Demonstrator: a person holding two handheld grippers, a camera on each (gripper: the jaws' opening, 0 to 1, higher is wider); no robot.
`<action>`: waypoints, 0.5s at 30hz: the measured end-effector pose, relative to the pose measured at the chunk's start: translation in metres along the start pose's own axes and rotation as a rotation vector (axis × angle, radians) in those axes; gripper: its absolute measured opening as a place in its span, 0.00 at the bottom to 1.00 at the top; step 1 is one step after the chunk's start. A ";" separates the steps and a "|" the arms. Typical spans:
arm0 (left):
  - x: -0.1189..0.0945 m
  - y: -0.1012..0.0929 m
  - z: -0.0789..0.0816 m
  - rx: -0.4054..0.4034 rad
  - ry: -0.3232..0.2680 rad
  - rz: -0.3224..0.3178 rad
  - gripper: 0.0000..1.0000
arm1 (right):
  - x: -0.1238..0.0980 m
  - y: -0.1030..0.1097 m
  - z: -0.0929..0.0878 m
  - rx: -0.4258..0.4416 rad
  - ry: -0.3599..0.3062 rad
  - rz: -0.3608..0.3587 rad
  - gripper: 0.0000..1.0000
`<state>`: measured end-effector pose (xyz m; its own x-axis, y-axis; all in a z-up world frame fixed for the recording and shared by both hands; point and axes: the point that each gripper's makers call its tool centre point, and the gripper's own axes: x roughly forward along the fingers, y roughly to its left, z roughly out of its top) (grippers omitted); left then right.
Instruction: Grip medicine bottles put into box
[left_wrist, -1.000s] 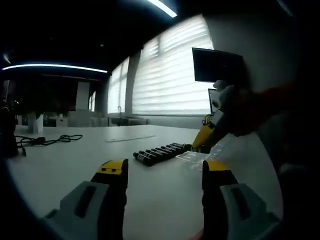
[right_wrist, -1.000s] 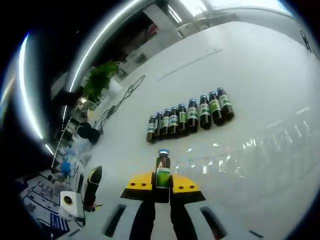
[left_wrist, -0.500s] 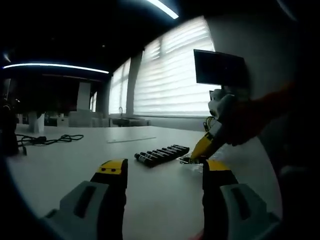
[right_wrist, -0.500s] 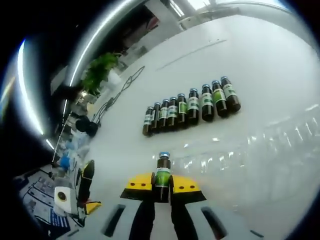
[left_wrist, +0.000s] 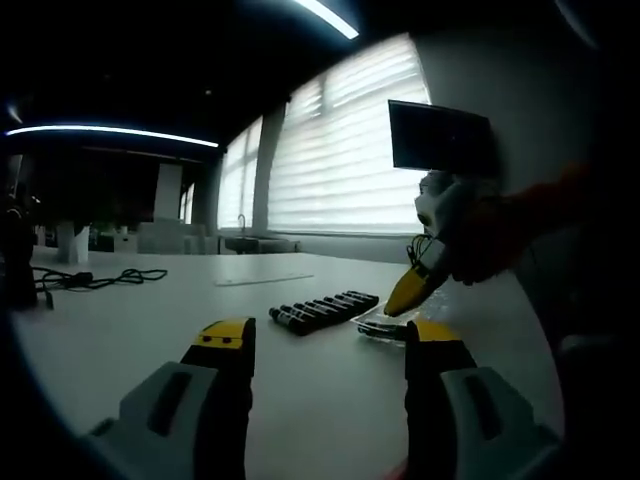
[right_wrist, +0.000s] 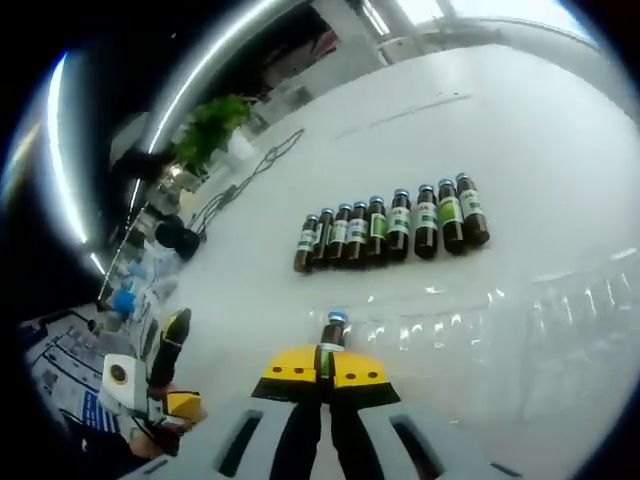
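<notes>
Your right claw is clamped on one bottle, low in the middle of the right gripper view. A moment ago more of the bottle stuck up past the yellow tips. Now only its cap and neck peek out, and it sits right over the near end of the clear box. So I think you are lowering it into a slot. Eight more bottles lie in a row above the box, still waiting. Your left claw is spread wide with nothing in it, at the bottom of the left gripper view.
</notes>
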<state>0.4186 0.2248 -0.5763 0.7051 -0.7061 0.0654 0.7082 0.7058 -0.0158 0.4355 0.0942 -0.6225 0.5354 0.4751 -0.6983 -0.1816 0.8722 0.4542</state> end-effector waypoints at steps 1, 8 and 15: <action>0.000 0.000 0.000 -0.001 0.000 0.001 0.53 | 0.000 0.002 -0.001 -0.020 0.003 -0.005 0.00; 0.000 0.002 0.001 -0.012 -0.006 0.006 0.53 | 0.005 0.008 -0.011 -0.073 0.037 -0.012 0.00; 0.000 0.002 0.000 -0.008 -0.003 0.008 0.53 | 0.005 0.006 -0.018 -0.133 0.039 -0.027 0.00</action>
<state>0.4202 0.2261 -0.5761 0.7109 -0.6999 0.0684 0.7025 0.7112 -0.0239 0.4223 0.1038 -0.6331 0.5094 0.4534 -0.7314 -0.2767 0.8911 0.3597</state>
